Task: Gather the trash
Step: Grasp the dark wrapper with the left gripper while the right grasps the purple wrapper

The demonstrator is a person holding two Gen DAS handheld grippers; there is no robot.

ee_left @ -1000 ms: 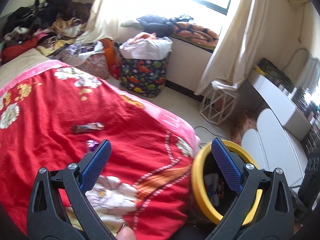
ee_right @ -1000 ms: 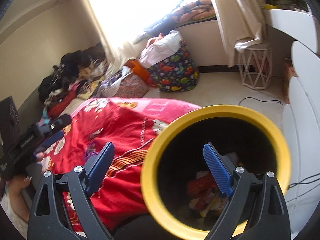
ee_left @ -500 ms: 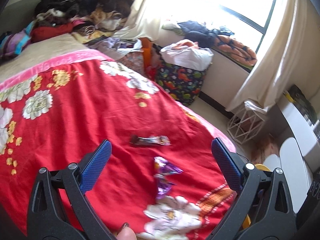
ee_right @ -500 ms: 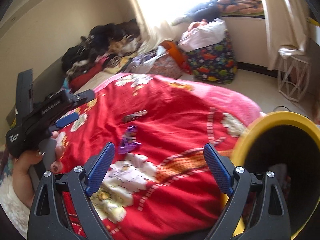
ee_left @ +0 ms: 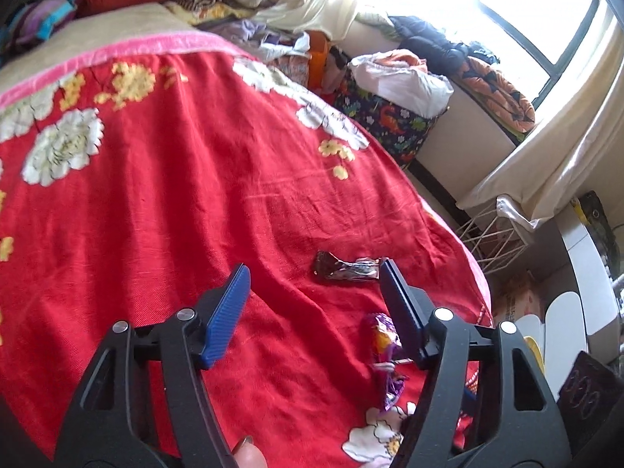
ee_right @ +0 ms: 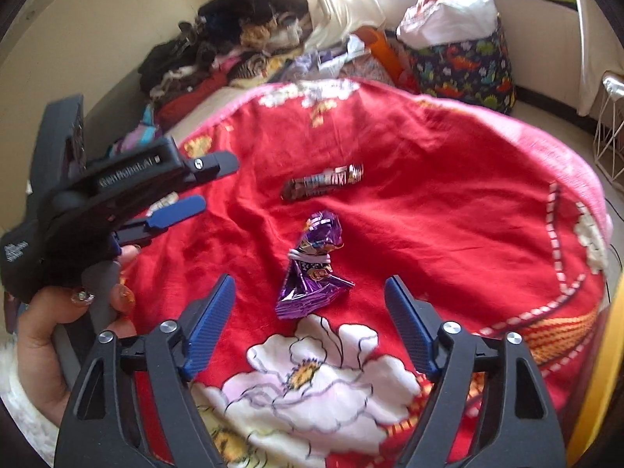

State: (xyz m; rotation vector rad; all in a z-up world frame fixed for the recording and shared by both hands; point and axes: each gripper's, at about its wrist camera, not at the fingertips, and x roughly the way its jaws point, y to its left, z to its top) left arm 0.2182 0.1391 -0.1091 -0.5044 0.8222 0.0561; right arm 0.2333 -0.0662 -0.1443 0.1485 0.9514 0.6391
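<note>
A bed under a red floral blanket [ee_left: 195, 202] fills both wrist views, its pink border running along the far side, with a heap of clothes [ee_right: 234, 39] piled at the head against the wall. Beyond the foot stands a dinosaur-print fabric basket [ee_right: 468, 66] stuffed with white plastic, below a bright window [ee_left: 538, 19] hung with cream curtains; a white wire stool [ee_left: 495, 238] sits on the floor beside it. A yellow bin rim [ee_right: 612, 351] shows at the right edge of the right wrist view. The left gripper [ee_left: 316, 304], held in a hand [ee_right: 50, 335] with decorated nails, hangs over the blanket with its blue-padded jaws closing on nothing but fabric, the right pad just short of the brown wrapper's end. The right gripper [ee_right: 310, 323] hovers low over a white printed flower, its jaws also narrowing and empty, the purple wrapper just beyond them. 2 pieces of trash lie on the blanket near the bed's foot: a crumpled purple wrapper [ee_right: 312, 269], pinched at the middle, and just beyond it, apart, a flattened brown snack wrapper [ee_right: 323, 185] lying crosswise
</note>
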